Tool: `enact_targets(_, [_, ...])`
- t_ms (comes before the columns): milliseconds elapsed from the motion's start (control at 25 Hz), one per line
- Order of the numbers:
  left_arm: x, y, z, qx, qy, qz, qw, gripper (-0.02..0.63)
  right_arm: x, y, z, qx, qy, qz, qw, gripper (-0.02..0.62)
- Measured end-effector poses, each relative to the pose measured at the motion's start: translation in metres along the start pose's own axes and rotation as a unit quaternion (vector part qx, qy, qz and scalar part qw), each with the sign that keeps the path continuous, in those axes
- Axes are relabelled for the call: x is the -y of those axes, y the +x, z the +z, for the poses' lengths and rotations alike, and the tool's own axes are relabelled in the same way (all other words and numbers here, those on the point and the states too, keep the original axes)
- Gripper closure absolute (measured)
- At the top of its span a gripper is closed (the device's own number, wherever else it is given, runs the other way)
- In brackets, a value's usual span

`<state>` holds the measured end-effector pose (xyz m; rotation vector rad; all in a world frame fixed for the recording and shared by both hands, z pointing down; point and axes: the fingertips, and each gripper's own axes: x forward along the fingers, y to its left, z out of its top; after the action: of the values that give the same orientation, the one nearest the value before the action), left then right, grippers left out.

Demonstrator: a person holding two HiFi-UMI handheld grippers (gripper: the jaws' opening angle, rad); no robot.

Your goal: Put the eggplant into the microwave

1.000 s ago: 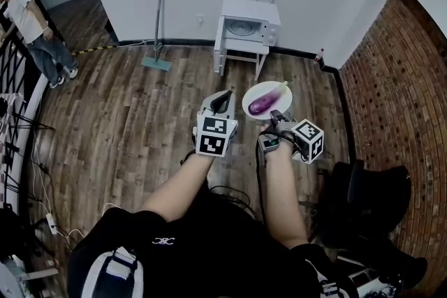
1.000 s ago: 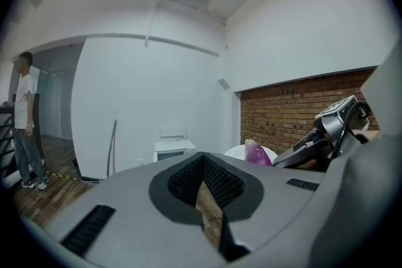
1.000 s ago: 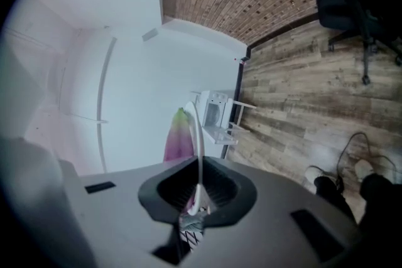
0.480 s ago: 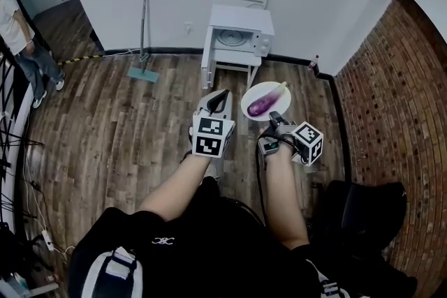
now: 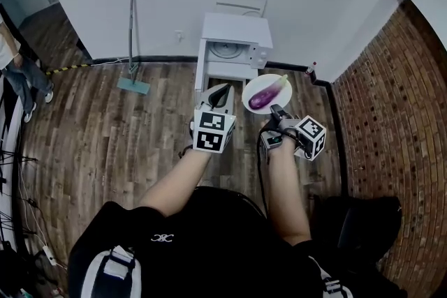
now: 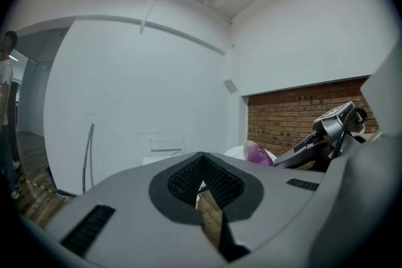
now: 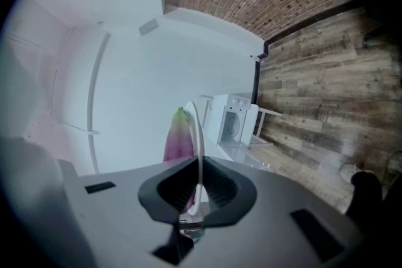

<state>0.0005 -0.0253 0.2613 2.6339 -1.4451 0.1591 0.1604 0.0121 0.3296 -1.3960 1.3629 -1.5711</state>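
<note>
A purple eggplant [image 5: 267, 95] lies on a white plate [image 5: 253, 102]. My right gripper [image 5: 274, 110] is shut on the plate's near rim and holds it out level in front of me. In the right gripper view the plate [image 7: 198, 135] shows edge-on between the pads, with the eggplant [image 7: 178, 135] on its left. My left gripper [image 5: 220, 95] is beside it on the left, shut and empty. From the left gripper view the eggplant [image 6: 256, 152] shows to the right. The white microwave [image 5: 234, 38] stands on a white stand by the wall ahead, door closed.
A mop [image 5: 132, 38] leans on the white wall left of the microwave. A brick wall [image 5: 391, 115] runs along the right, with a small bottle [image 5: 312, 68] in the corner. A person [image 5: 15, 73] stands far left. Wooden floor lies between me and the stand.
Both grippers and the plate have moved toward the microwave, which now sits closer and lower in the head view. The person at the left has slid toward the frame edge.
</note>
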Motion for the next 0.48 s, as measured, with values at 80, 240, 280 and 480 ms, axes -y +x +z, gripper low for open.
enact_targets(80, [-0.013, 0.014, -0.001, -0.003, -0.006, 0.001, 1.0000, 0.615, -0.002, 0.017, 0.004, -0.002, 0.002, -0.005, 1.000, 0.568])
enact_targets(240, [-0.035, 0.038, -0.005, -0.008, -0.015, 0.005, 0.9998, 0.615, -0.009, 0.046, 0.007, -0.001, 0.008, 0.011, 1.000, 0.568])
enact_targets(280, [-0.038, 0.041, -0.008, -0.012, -0.016, 0.004, 0.9998, 0.615, -0.007, 0.051, 0.007, -0.002, 0.009, 0.012, 1.000, 0.568])
enact_targets(480, [-0.046, 0.064, -0.021, -0.030, -0.015, 0.001, 0.9994, 0.615, 0.005, 0.075, 0.014, -0.008, 0.017, -0.002, 1.000, 0.568])
